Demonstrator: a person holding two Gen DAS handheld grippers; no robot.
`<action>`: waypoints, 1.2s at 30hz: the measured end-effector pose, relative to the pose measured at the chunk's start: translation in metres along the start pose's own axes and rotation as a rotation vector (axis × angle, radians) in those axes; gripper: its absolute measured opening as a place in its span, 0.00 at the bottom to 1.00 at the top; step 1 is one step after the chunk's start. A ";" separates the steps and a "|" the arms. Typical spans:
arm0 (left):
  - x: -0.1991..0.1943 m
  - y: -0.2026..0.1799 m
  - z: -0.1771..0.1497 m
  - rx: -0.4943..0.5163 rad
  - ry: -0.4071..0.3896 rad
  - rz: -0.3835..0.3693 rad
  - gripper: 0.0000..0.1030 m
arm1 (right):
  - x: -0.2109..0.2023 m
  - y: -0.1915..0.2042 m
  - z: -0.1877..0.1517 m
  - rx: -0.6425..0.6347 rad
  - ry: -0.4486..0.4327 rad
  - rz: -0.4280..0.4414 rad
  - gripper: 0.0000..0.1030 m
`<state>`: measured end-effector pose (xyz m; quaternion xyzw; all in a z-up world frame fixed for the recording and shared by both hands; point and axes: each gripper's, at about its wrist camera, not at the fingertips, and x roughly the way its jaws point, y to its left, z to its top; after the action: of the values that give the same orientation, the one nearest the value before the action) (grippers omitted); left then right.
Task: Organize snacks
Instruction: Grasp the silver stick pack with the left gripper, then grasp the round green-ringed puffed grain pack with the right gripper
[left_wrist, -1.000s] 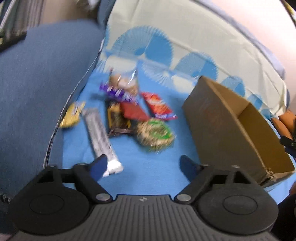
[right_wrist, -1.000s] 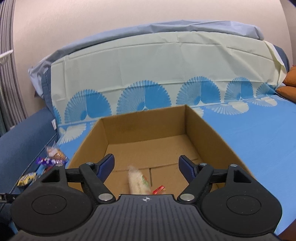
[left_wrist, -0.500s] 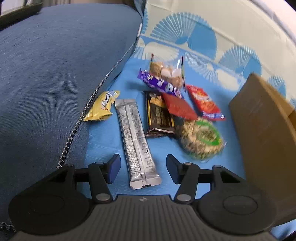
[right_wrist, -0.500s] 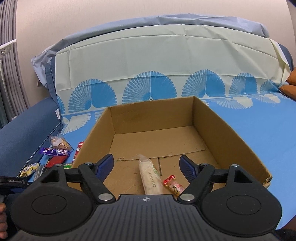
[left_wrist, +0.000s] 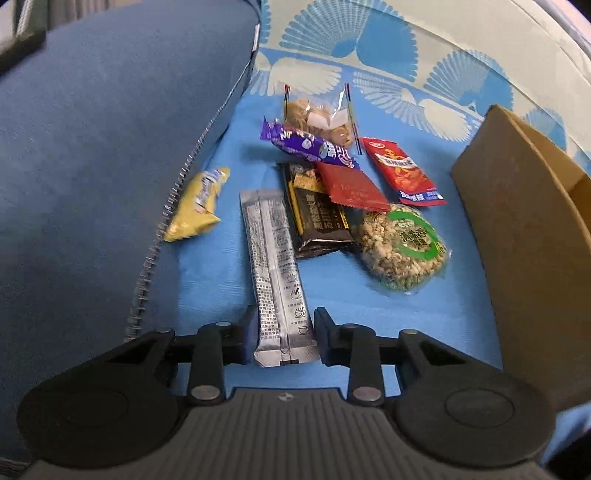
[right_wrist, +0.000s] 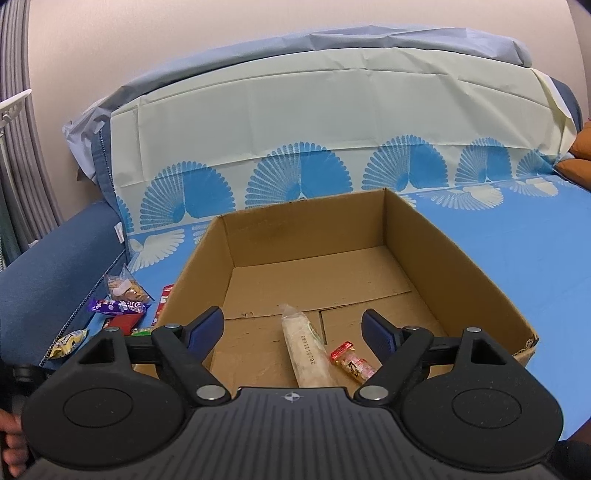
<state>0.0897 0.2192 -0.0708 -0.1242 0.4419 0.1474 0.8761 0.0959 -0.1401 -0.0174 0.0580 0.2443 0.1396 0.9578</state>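
Silver sachet (left_wrist: 277, 266) flat on blue sheet, near end between left gripper (left_wrist: 282, 338) jaws, just closing, pads at edges. Light, limp, slick: pinch across width. Right gripper (right_wrist: 293, 330) wide open, empty, above box (right_wrist: 461, 266).

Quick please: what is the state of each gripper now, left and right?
Left gripper: jaws have just been closing around the silver stick packet; firm contact cannot be told.
Right gripper: open, empty, over the cardboard box.
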 end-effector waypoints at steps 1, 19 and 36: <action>-0.005 0.005 -0.001 0.009 0.018 -0.021 0.34 | 0.000 0.000 0.000 -0.002 -0.001 0.002 0.81; 0.006 0.014 -0.015 0.009 0.113 -0.089 0.42 | 0.010 0.039 -0.006 -0.184 0.020 0.044 0.81; 0.002 0.030 -0.015 -0.083 0.080 -0.157 0.30 | 0.016 0.156 0.020 -0.322 0.010 0.217 0.82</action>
<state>0.0683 0.2415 -0.0837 -0.2005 0.4589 0.0914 0.8607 0.0815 0.0129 0.0208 -0.0708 0.2159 0.2798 0.9328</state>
